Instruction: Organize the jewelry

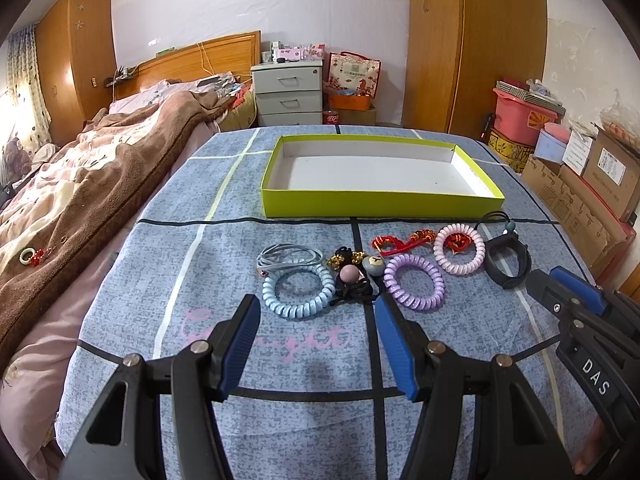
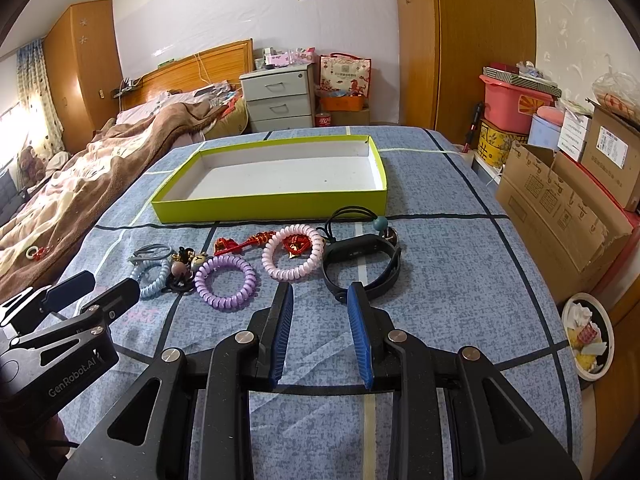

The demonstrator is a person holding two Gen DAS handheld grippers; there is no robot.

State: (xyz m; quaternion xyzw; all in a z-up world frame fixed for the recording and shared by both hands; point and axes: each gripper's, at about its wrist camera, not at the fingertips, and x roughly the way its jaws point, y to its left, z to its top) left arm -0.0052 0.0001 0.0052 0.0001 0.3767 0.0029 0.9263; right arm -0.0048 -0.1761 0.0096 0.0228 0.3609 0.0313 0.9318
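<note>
On the blue bedspread (image 1: 200, 280), the jewelry is lying in a row just in front of the green box (image 1: 380, 200): blue coil (image 1: 298, 292), purple coil (image 1: 414, 282), pink coil (image 1: 460, 254), black band (image 2: 362, 266). I am holding my left gripper (image 1: 316, 322) wide open over the cloth, gripping nothing. I am hovering my right gripper (image 2: 320, 312) half open, empty, fingertips just short of the band.
</note>
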